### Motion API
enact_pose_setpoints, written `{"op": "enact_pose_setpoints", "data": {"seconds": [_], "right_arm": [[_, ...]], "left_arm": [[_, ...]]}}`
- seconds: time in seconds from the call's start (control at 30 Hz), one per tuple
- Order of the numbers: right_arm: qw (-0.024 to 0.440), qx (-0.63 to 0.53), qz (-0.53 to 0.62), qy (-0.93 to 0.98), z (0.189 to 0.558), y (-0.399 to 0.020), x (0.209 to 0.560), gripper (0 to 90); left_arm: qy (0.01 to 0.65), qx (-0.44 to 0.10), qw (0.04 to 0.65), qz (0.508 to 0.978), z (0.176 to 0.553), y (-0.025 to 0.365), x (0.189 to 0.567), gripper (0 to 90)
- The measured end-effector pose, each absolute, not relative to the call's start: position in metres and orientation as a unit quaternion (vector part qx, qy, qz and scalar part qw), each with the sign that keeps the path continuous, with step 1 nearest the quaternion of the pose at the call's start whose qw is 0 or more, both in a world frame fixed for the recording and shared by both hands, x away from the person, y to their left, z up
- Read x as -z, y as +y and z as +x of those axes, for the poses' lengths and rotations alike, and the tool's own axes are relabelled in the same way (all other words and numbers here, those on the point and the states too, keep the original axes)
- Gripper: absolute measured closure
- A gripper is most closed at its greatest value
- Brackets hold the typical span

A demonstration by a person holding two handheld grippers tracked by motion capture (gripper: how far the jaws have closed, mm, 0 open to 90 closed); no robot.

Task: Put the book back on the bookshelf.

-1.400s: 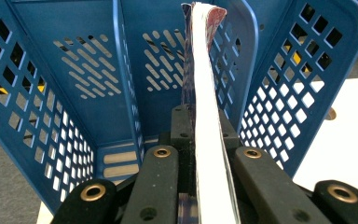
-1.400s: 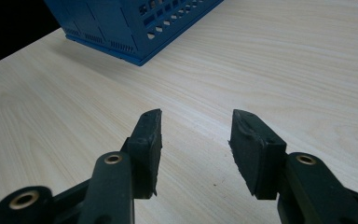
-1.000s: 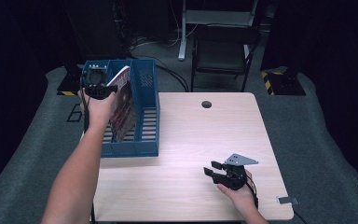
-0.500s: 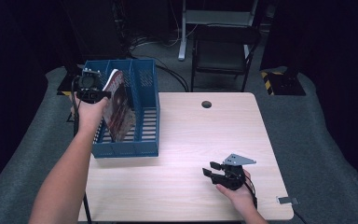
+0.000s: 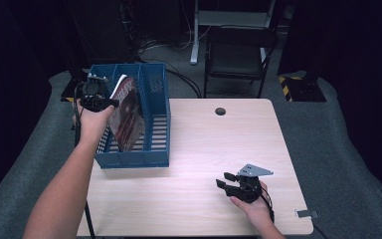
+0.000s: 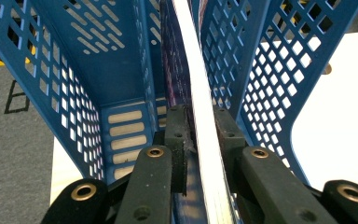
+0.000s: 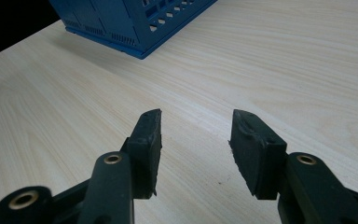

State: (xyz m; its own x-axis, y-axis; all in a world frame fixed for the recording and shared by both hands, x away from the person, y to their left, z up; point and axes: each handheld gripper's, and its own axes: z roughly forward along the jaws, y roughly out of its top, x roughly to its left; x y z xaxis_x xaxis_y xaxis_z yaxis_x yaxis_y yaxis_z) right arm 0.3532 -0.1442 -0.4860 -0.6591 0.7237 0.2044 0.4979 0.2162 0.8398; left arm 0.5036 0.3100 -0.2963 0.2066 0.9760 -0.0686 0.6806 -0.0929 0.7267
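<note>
Standing on edge inside the blue file rack [image 5: 151, 127], the magazine [image 5: 128, 112] leans toward ten o'clock, glossy dark-red cover facing right, white page edges up. The left gripper [image 5: 95, 95] grips its top corner; in the left gripper view the black pads [image 6: 177, 140] bracket the thin page stack [image 6: 204, 135], and the jaws have just been easing apart slightly. Perforated plastic walls [image 6: 279, 79] rise on both sides. That forearm stretches up from seven o'clock. At five o'clock on the pale wood table [image 5: 204, 149], the right gripper [image 5: 227, 184] rests low, jaws parted and empty, pointing toward nine o'clock.
</note>
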Motion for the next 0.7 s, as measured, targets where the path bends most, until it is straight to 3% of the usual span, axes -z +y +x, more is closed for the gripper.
{"op": "enact_pose_setpoints", "data": {"seconds": [0.7], "right_arm": [[0.113,-0.482,0.393,0.775,0.3535,-0.1432,0.4872,53.1]], "left_arm": [[0.578,-0.219,0.305,0.725,0.4999,0.31,0.2892,81.9]]}}
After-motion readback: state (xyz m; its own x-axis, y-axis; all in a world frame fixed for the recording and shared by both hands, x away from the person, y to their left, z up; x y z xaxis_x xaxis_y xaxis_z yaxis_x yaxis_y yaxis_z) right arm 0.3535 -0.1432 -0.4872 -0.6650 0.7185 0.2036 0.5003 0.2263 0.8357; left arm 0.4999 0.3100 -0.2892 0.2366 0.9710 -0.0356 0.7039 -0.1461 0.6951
